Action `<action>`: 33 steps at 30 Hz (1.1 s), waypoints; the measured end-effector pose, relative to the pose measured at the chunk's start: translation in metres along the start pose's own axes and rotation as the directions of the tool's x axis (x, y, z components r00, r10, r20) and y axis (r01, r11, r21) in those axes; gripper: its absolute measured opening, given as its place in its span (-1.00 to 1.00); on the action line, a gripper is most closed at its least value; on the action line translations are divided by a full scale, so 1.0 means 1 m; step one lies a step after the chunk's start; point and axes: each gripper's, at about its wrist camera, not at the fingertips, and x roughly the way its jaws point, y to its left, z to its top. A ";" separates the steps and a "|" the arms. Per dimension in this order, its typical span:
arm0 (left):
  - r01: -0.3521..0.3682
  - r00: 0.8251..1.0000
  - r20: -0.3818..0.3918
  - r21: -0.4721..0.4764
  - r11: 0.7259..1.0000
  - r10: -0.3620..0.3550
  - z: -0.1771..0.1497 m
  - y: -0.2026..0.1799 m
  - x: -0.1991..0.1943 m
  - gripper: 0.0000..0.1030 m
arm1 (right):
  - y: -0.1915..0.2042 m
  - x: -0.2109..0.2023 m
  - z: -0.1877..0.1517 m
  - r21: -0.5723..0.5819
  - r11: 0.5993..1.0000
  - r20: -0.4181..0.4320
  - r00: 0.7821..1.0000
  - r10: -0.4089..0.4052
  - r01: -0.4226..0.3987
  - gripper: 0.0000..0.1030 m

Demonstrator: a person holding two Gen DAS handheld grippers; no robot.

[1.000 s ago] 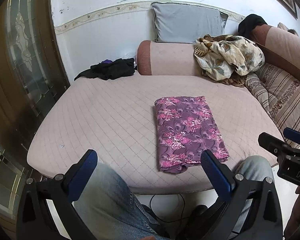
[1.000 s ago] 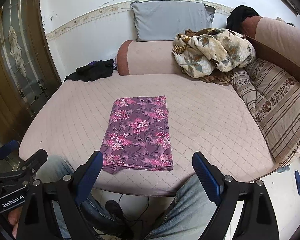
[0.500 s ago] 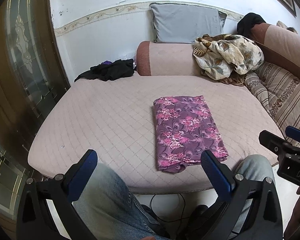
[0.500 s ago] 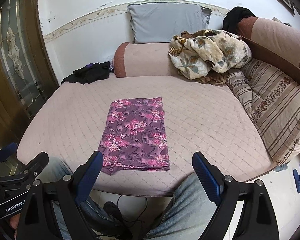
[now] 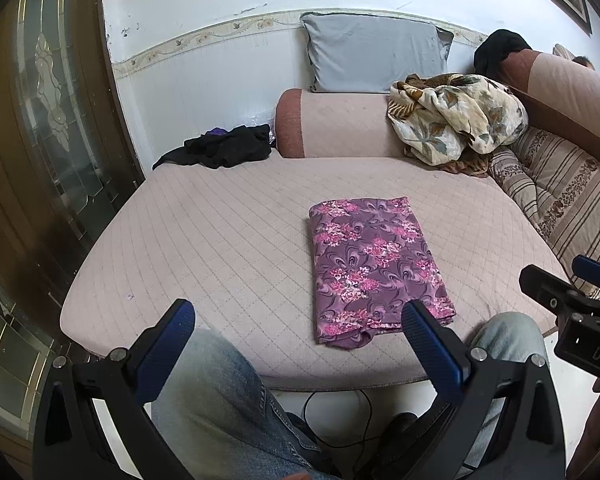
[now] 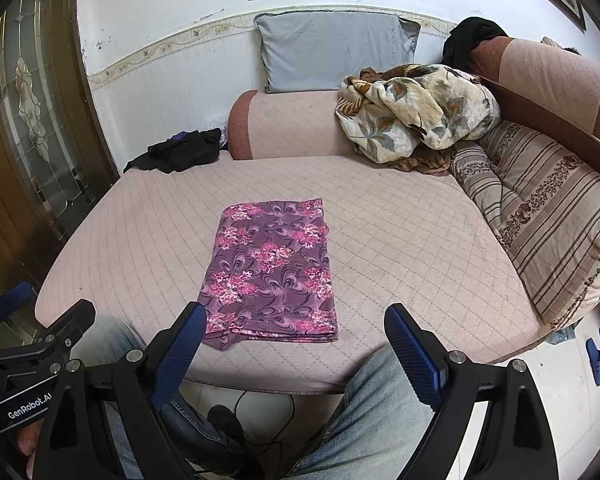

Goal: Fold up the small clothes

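- Left gripper (image 5: 298, 326): jaws spread wide, gripping nothing, hovering over the person's denim knees short of the bed's front edge.
- Right gripper (image 6: 296, 330): jaws likewise released and bare, just short of that same edge.
- Folded cloth (image 6: 274, 266) lies flat near the front of the quilted pink bed (image 6: 400, 240), a thin purple floral rectangle, long axis running front to back.
- Bare quilt on both flanks; black clothes (image 6: 180, 152) and a crumpled blanket (image 6: 412, 112) sit well back.
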 end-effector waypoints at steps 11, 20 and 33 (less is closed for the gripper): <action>0.000 1.000 0.010 -0.004 1.000 0.000 0.001 -0.001 -0.004 0.99 | 0.000 -0.001 0.001 -0.003 1.000 0.001 1.000 0.003 -0.003 0.81; -0.001 1.000 0.009 0.000 1.000 0.001 0.001 -0.001 -0.004 0.99 | 0.001 0.000 0.002 -0.002 1.000 -0.005 1.000 0.006 -0.006 0.81; 0.004 1.000 0.015 -0.010 1.000 -0.004 0.004 0.001 -0.006 0.99 | 0.002 0.001 0.004 -0.009 1.000 -0.003 1.000 0.008 -0.008 0.81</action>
